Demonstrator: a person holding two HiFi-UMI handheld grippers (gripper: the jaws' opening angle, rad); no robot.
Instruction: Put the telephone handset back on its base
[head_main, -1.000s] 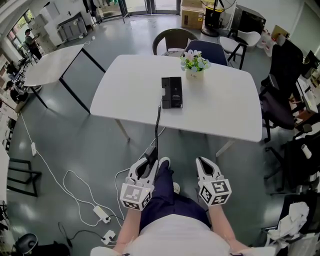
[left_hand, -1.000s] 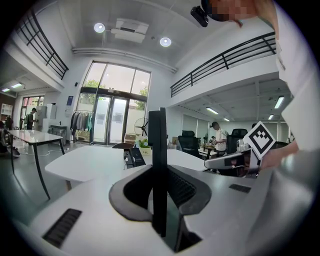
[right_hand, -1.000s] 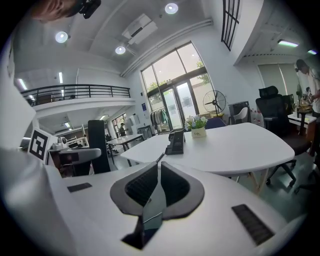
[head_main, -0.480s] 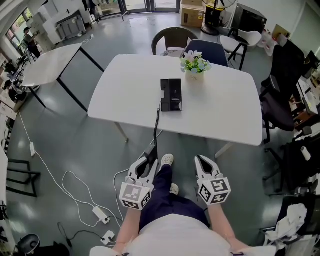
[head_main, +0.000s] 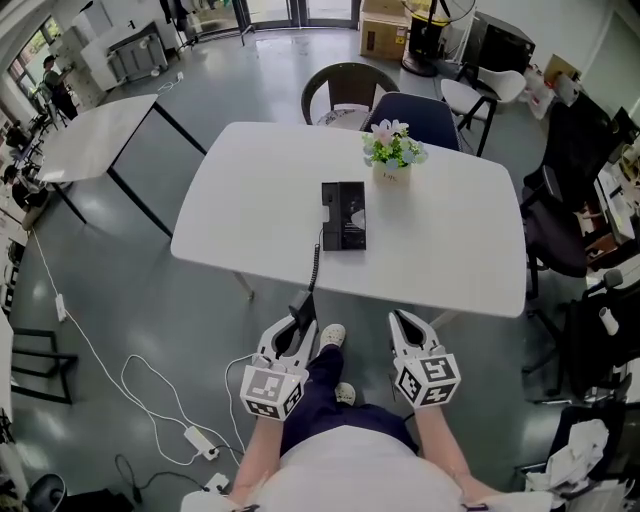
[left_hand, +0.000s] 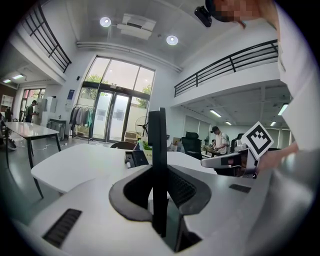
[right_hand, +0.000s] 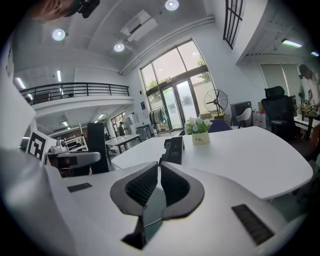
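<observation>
The black telephone base (head_main: 343, 214) lies near the middle of the white table (head_main: 450, 240), well ahead of both grippers. Its coiled cord (head_main: 316, 250) runs off the table's near edge down to the black handset (head_main: 300, 304). My left gripper (head_main: 298, 318) is shut on that handset, which stands upright between the jaws in the left gripper view (left_hand: 157, 140). The base shows small behind it (left_hand: 134, 159). My right gripper (head_main: 401, 322) is shut with nothing in it (right_hand: 158, 167), and the base (right_hand: 174, 149) lies ahead of it on the table.
A small flower pot (head_main: 391, 147) stands just behind the base. Two chairs (head_main: 345, 88) sit at the table's far side, and office chairs (head_main: 560, 200) line the right. Another white table (head_main: 100, 125) is at far left. Cables and a power strip (head_main: 195, 435) lie on the floor at left.
The table and base have drawn slightly nearer and lower in the head view as the person steps forward. Both grippers keep their place and grip.
</observation>
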